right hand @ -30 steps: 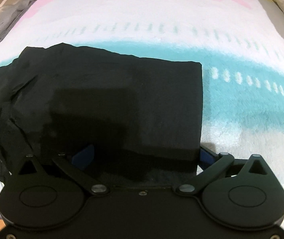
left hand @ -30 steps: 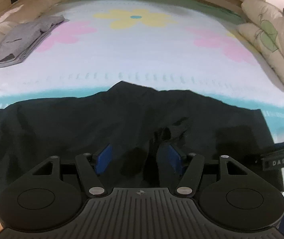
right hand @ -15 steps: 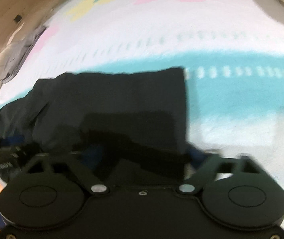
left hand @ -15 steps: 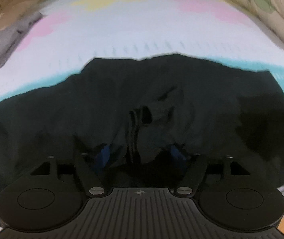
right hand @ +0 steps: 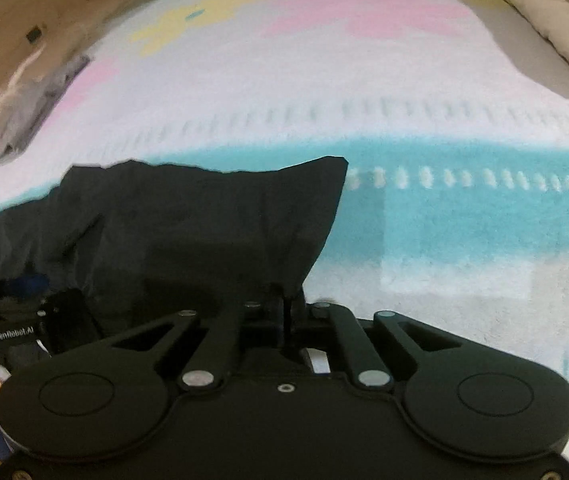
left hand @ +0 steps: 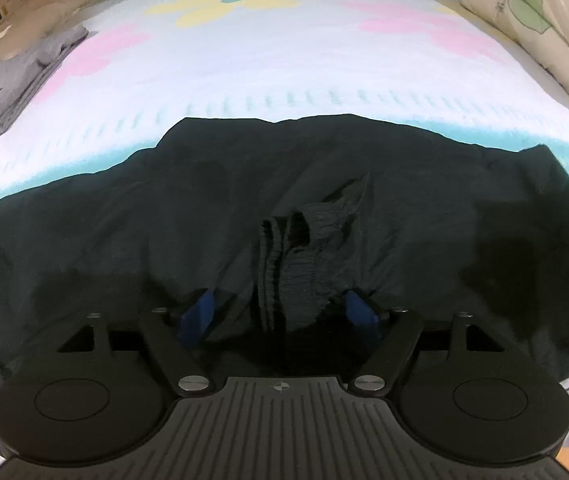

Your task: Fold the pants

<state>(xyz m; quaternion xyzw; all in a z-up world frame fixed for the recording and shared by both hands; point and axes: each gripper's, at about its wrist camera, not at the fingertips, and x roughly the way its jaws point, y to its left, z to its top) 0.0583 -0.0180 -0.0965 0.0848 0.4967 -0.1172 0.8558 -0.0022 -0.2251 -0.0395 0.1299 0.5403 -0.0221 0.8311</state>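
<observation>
- Pants, black and thin-looking, are lying spread across the near part of the bed, stretching sideways over its teal stripe, with the fabric rumpling into soft creases rather than holding any shape.
- Nearest in the left wrist view, the left tongs are standing wide open, blue pads either side of the gathered elastic waistband, which is bunching up between them but not being pinched.
- Nearest in the right wrist view, the right tongs are drawn together and appear to be pinching the near edge of the leg end; the cloth is rising in a taut little tent from that grip.
- Judging by the way it drapes and puckers, the garment is probably light, limp and a little slick, so it will likely sag and slide unless held at two spread points.
- Best holds look to be the thick ribbed waistband, which gives the pads something to bite, and the hem corner at the leg end.
- Farther off, a grey folded garment is sitting at the left edge of the bed, and patterned pillows are lining the right side.
</observation>
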